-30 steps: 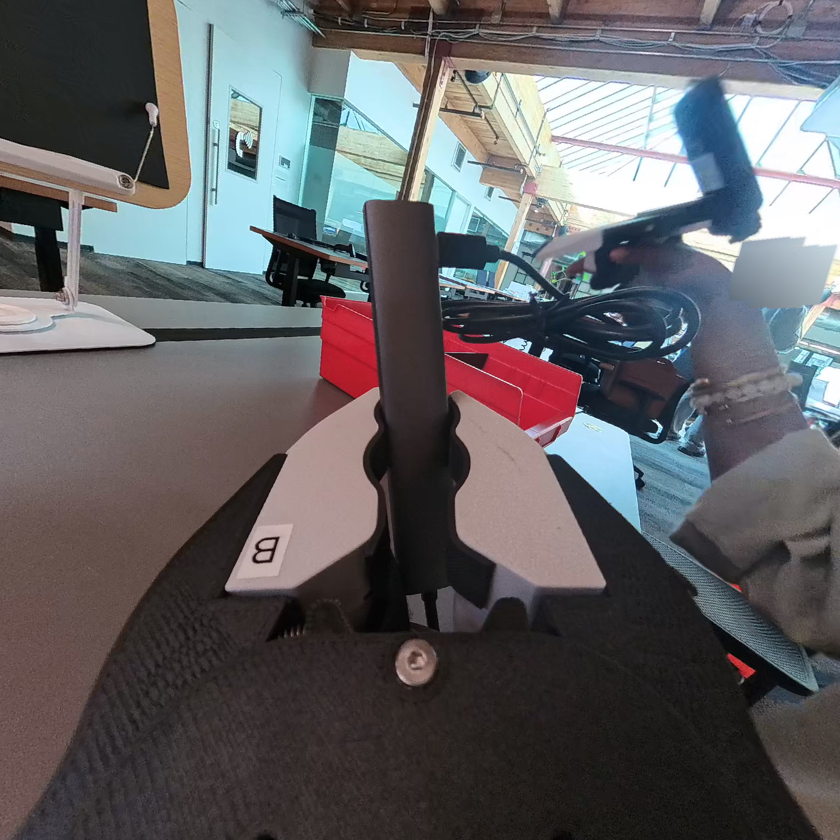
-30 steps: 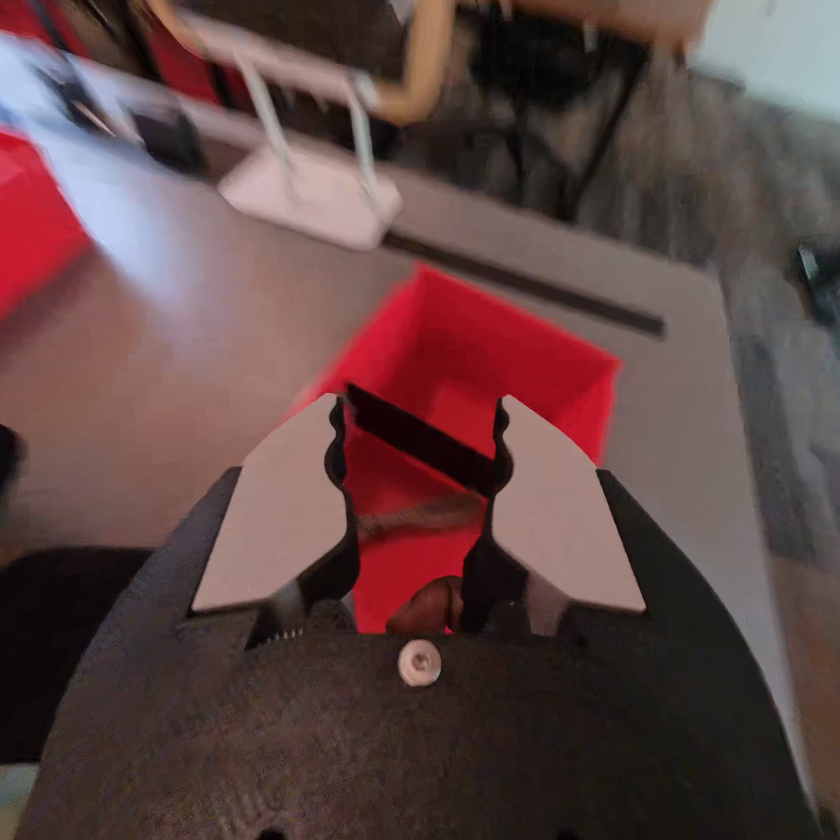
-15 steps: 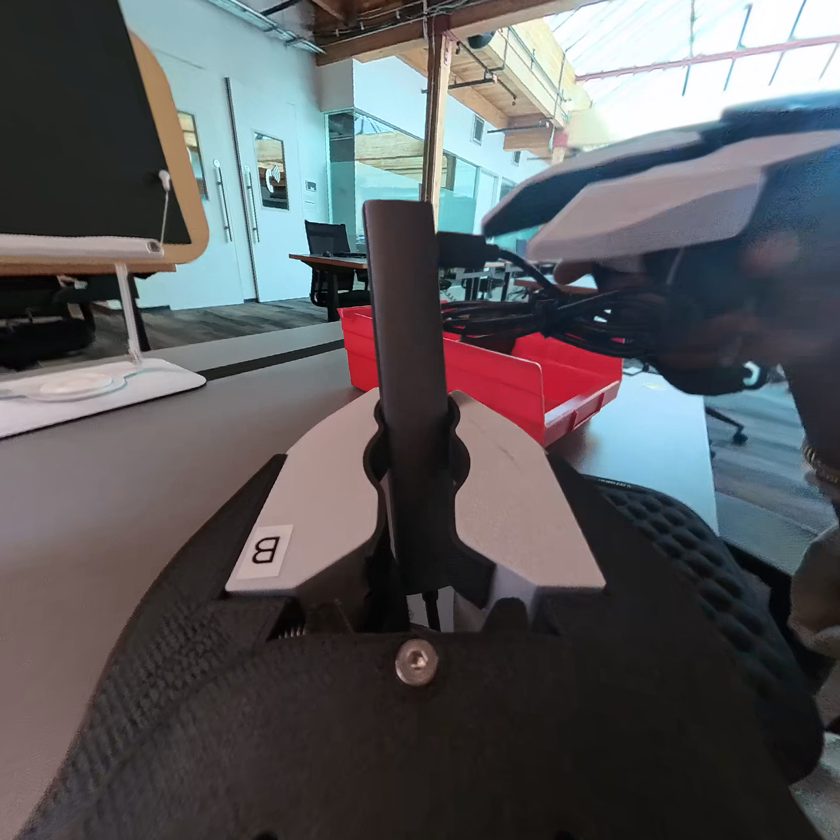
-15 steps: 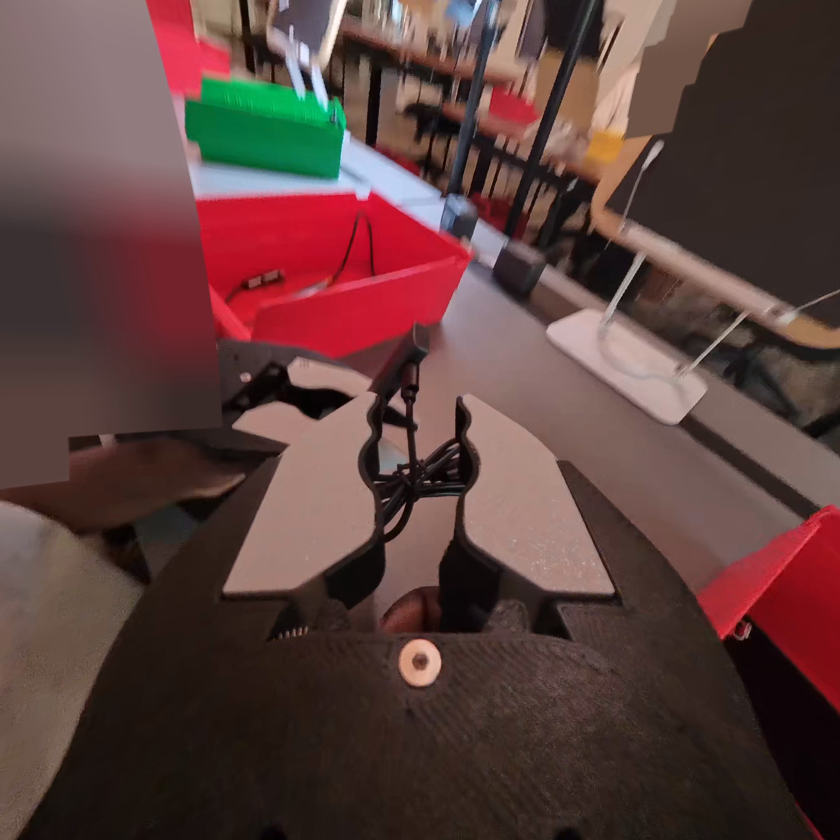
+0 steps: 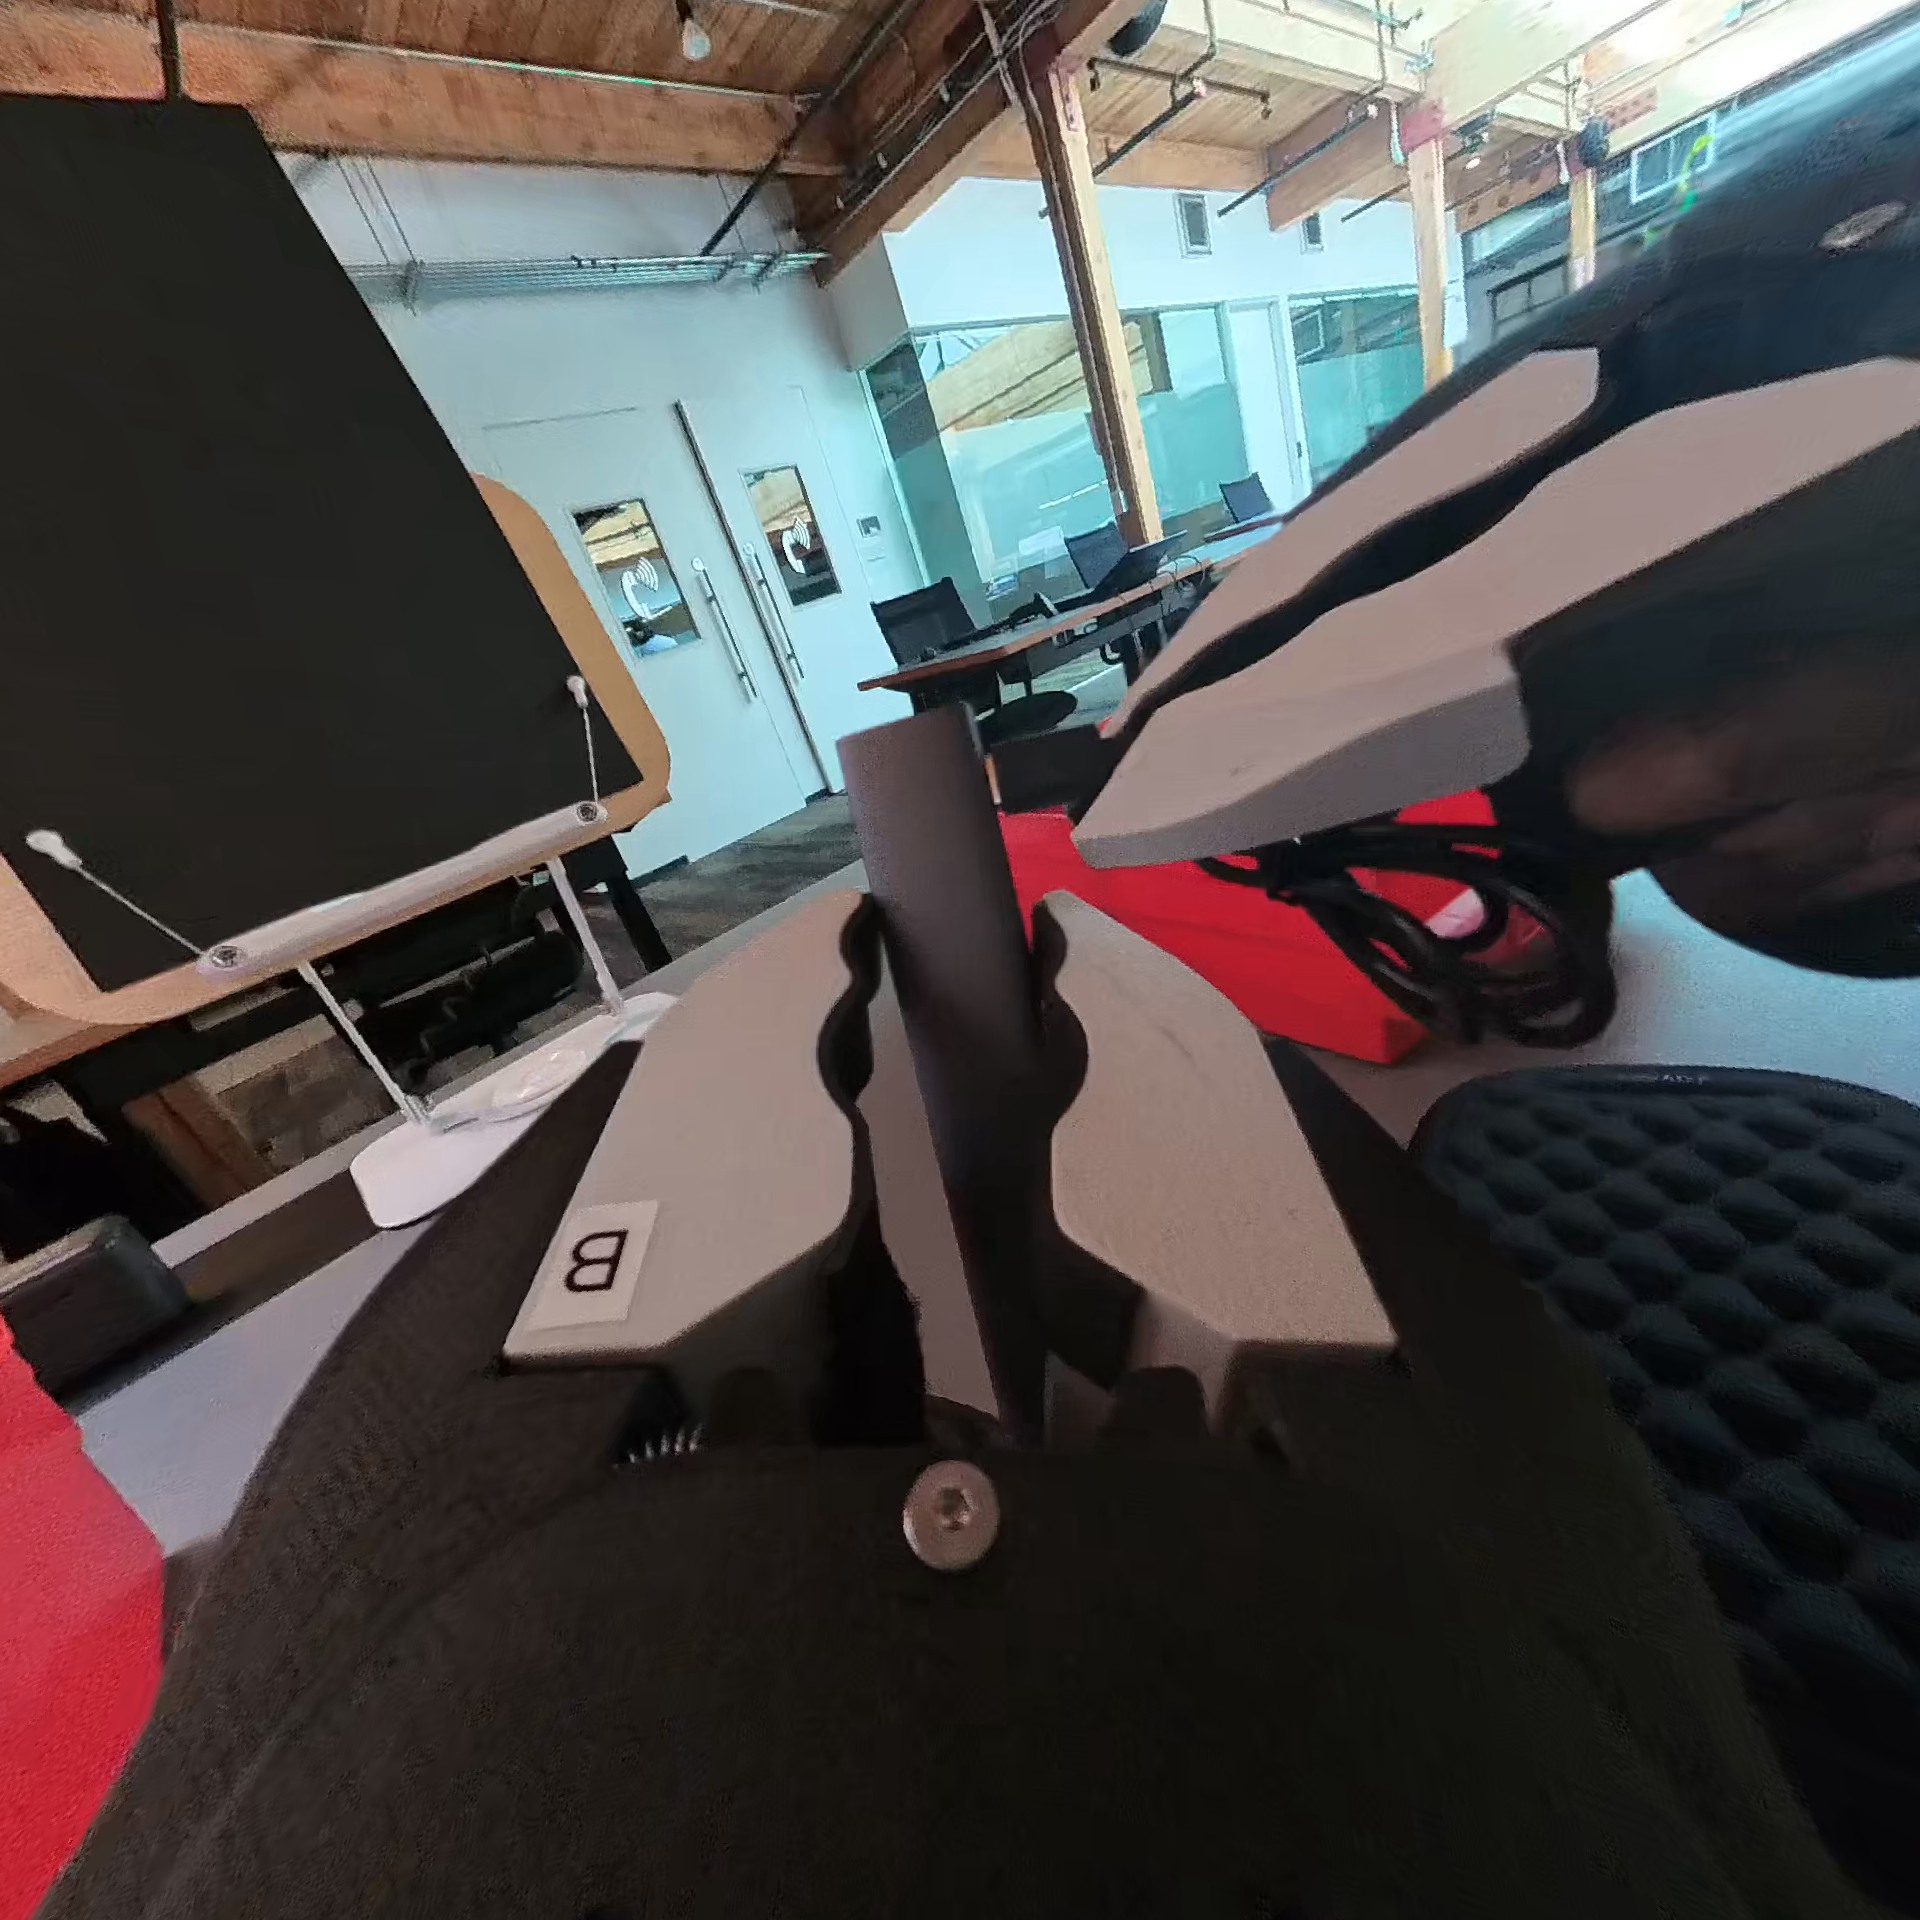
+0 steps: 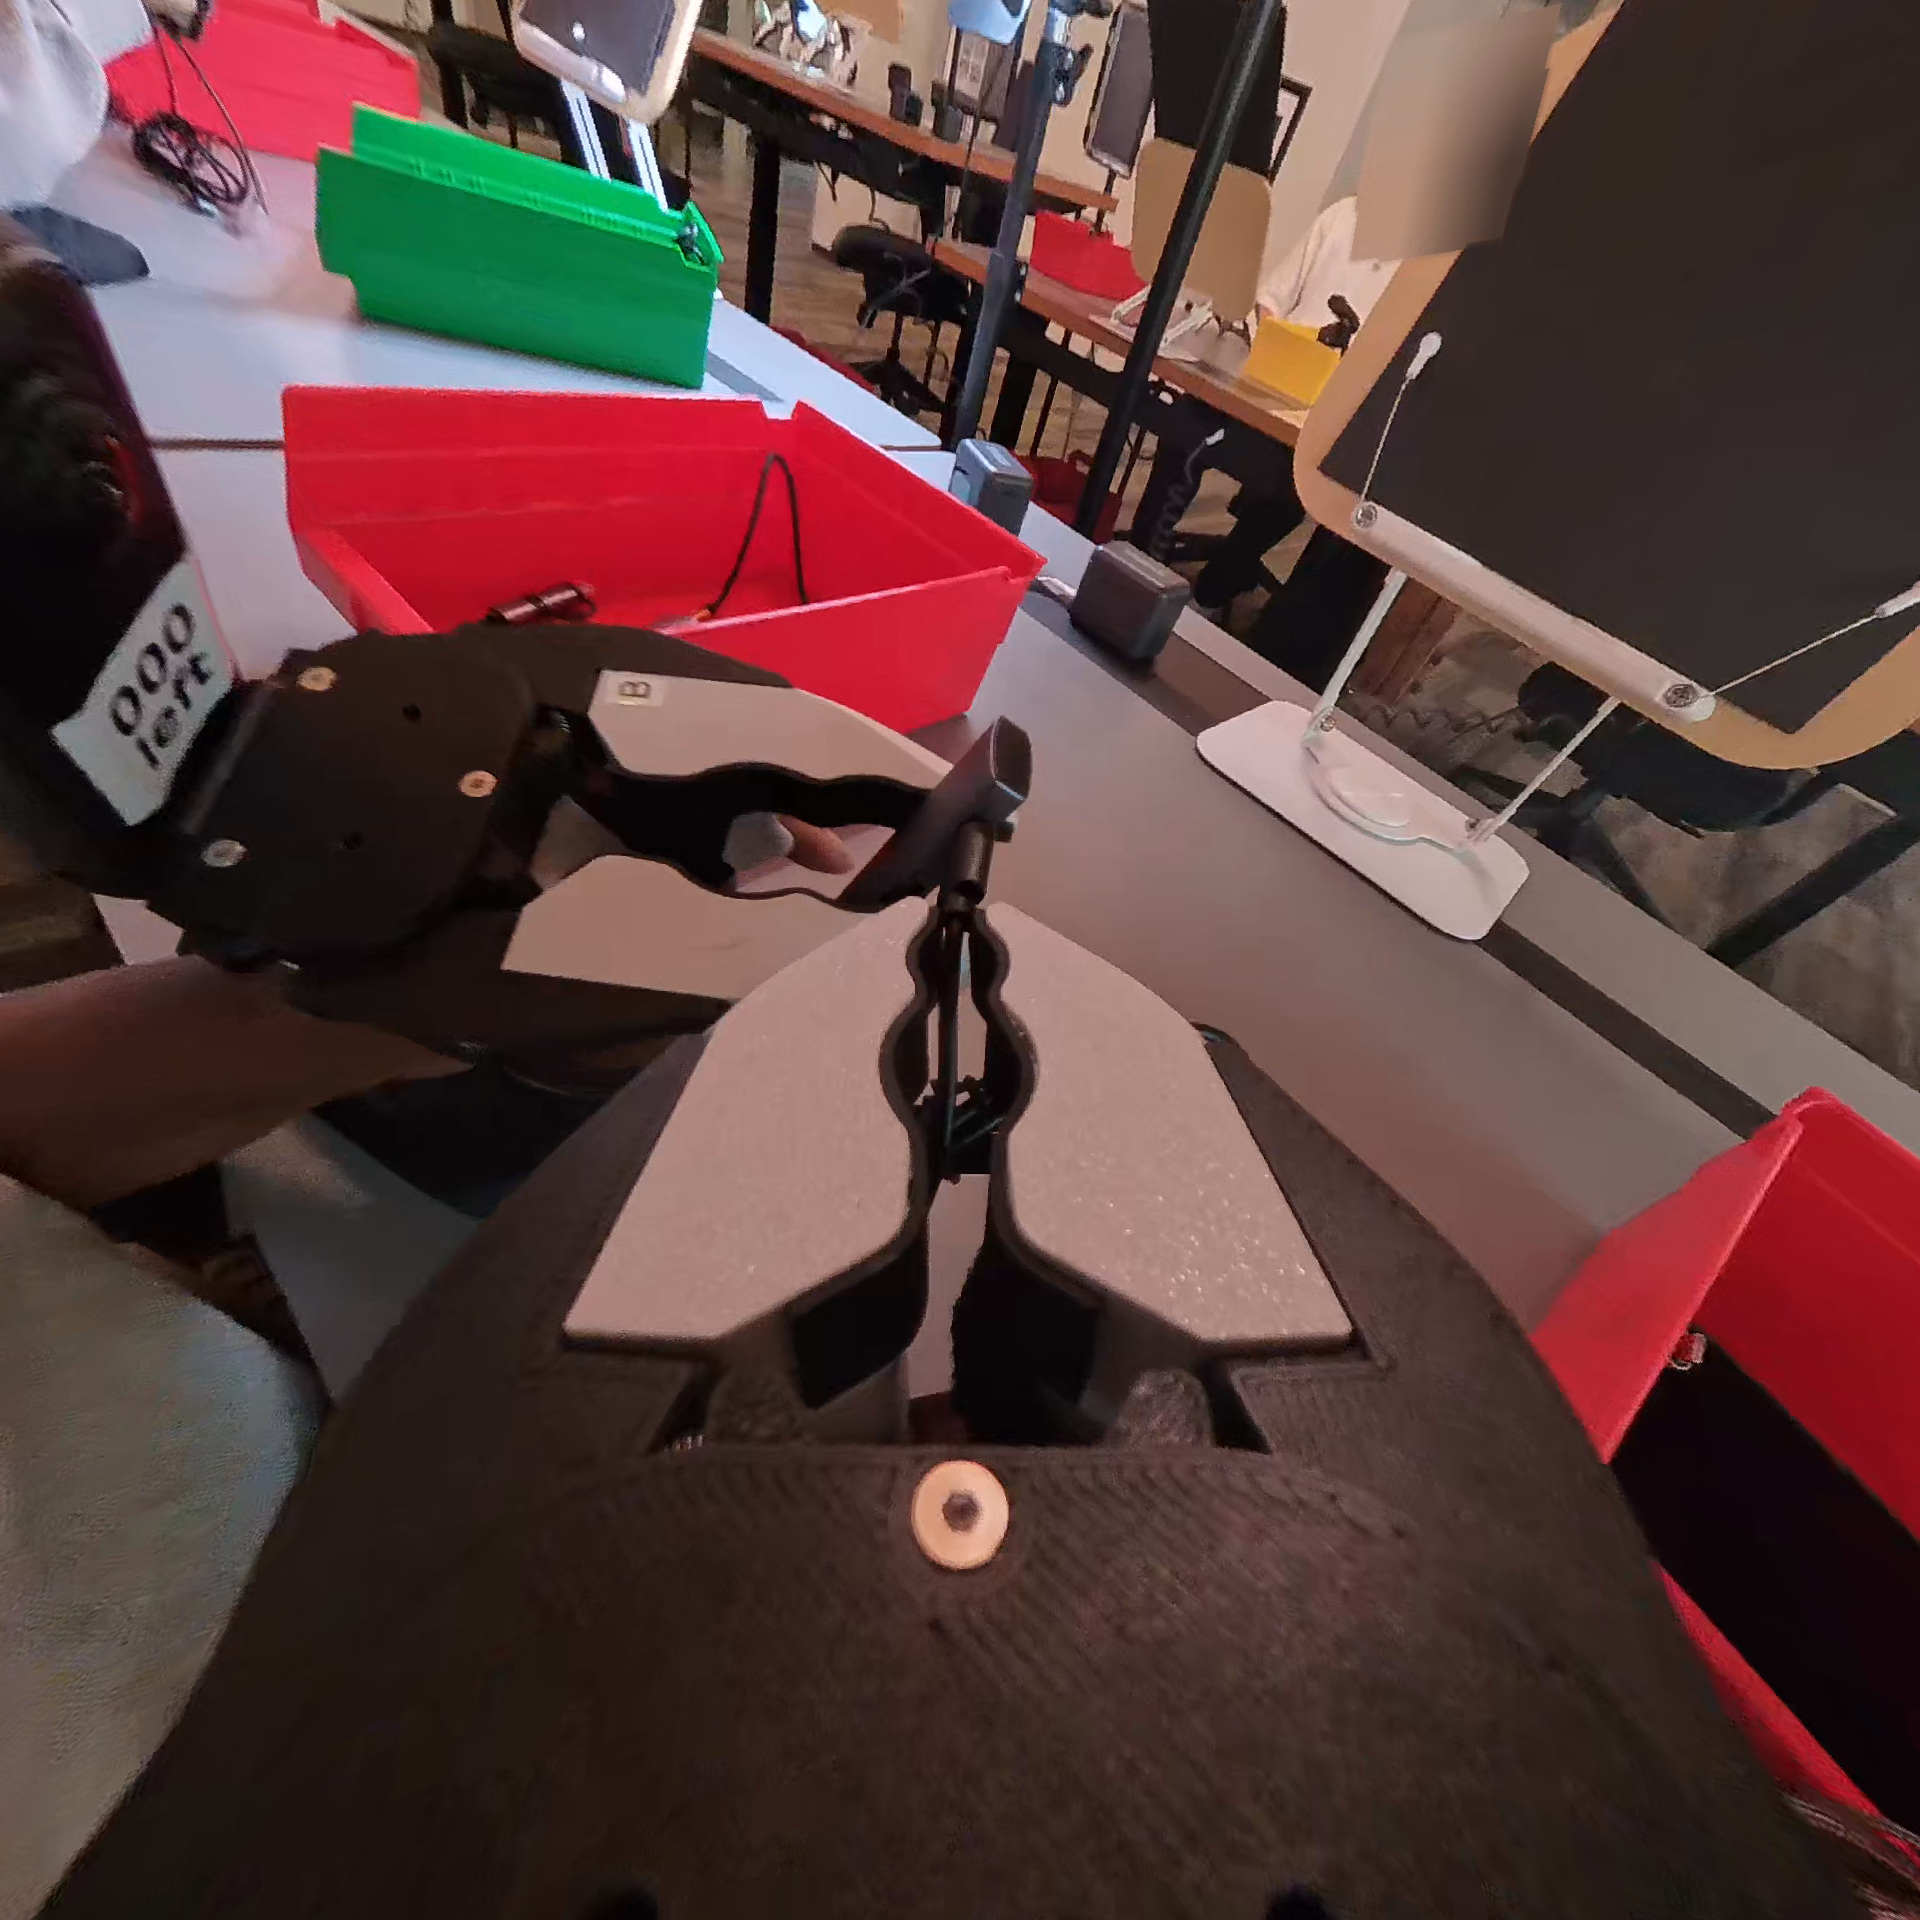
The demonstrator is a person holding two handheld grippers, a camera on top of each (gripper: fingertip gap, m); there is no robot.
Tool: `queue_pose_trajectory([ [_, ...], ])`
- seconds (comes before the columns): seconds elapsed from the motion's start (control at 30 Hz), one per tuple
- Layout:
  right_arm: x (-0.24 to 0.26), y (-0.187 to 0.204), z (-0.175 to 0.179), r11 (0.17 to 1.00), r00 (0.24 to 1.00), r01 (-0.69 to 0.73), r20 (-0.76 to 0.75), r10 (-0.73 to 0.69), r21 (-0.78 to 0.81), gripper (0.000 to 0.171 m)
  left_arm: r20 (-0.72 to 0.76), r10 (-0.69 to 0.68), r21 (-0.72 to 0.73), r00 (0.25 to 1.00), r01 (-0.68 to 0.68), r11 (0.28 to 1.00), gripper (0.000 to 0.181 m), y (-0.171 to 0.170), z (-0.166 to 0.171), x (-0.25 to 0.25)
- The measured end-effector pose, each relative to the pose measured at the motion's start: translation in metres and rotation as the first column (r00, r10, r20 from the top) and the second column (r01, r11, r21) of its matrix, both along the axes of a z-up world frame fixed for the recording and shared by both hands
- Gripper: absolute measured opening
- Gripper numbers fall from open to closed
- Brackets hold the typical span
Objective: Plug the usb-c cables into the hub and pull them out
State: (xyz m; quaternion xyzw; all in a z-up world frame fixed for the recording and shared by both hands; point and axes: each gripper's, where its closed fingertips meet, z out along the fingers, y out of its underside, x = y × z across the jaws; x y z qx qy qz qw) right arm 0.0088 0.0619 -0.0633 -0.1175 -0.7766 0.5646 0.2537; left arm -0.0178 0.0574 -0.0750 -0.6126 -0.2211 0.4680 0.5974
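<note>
My left gripper (image 5: 951, 914) is shut on the dark grey hub (image 5: 914, 831), which sticks up and forward past the fingertips, a little tilted. In the right wrist view the same gripper (image 6: 894, 831) holds the hub (image 6: 987, 769) above the grey table (image 6: 1299, 987). My right gripper (image 6: 961, 914) is shut on a thin black cable (image 6: 951, 997) just behind its plug (image 6: 971, 857). The plug's tip meets the hub's side. In the left wrist view the right gripper (image 5: 1101, 790) comes in from the right, with the coiled rest of the cable (image 5: 1455, 935) hanging below it.
A red bin (image 6: 644, 499) holding a cable stands behind the left gripper, with a green bin (image 6: 499, 249) farther back. Another red bin (image 6: 1766, 1247) is at the right. A white stand (image 6: 1361, 821) carries a dark board. A black mesh pad (image 5: 1714, 1299) lies at my right. My left and right fingertips are right by each other.
My right gripper swung from over the red bin to the hub and closed on the cable. My left gripper turned left, and the hub tilted slightly in its grasp.
</note>
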Motion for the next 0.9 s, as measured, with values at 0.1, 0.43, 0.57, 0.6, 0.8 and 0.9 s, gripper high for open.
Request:
queue_pose_trajectory([
  [0.1, -0.001, 0.001, -0.003, 0.999, 0.999, 0.032, -0.01, -0.032, -0.002, 0.003, 0.065, -0.059, 0.058, 0.996, 0.055, 0.997, 0.025, 0.003, -0.003, -0.002],
  [0.43, 0.002, 0.01, -0.035, 0.983, 0.995, 0.07, -0.081, -0.057, 0.17, 0.0, 0.16, -0.145, 0.085, 0.976, 0.133, 0.988, 0.024, 0.005, -0.035, -0.003],
  [0.57, 0.004, 0.016, -0.042, 0.967, 0.987, 0.101, -0.147, -0.068, 0.235, 0.0, 0.184, -0.178, 0.077, 0.967, 0.166, 0.983, 0.024, 0.01, -0.041, -0.002],
  [0.6, 0.005, 0.018, -0.043, 0.965, 0.987, 0.099, -0.149, -0.063, 0.244, 0.0, 0.181, -0.18, 0.072, 0.967, 0.169, 0.983, 0.024, 0.012, -0.042, -0.001],
  [0.8, 0.059, -0.011, -0.106, 0.966, 0.997, -0.081, 0.029, 0.077, 0.246, 0.002, 0.289, -0.121, 0.476, 0.95, -0.033, 0.879, 0.023, -0.052, -0.03, -0.03],
  [0.9, 0.034, 0.006, -0.082, 0.972, 0.994, 0.013, -0.11, 0.014, 0.236, 0.001, 0.231, -0.049, 0.197, 0.972, 0.003, 0.98, 0.023, -0.024, -0.039, -0.017],
])
